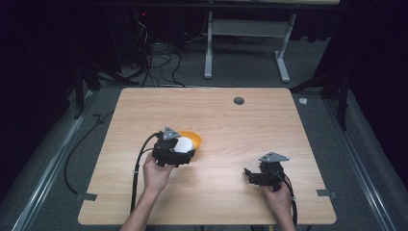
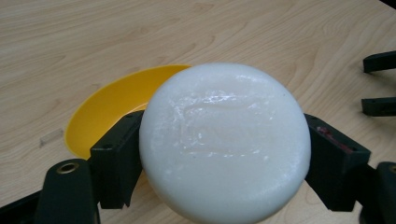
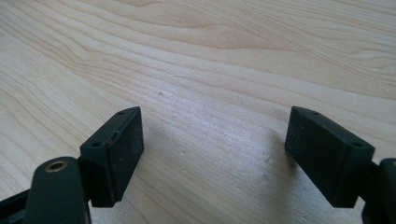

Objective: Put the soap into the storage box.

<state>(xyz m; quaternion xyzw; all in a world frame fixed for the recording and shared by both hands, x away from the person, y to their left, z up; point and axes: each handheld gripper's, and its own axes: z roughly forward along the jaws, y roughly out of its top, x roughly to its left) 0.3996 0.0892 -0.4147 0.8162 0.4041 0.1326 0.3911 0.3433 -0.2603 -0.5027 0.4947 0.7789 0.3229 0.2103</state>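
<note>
Bright table (image 1: 231, 120), dark surroundings, soft shadows.

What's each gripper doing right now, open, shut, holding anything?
Left gripper: shut on the white round block, by the yellow bowl.
Right gripper: open, holding nothing, over the table.

wooden table (image 1: 240, 130), grey grommet (image 1: 238, 100), floor cables (image 1: 159, 62)

White disc (image 2: 224, 144), yellow bowl (image 2: 109, 105), pale wood-grain table (image 1: 231, 120).
</note>
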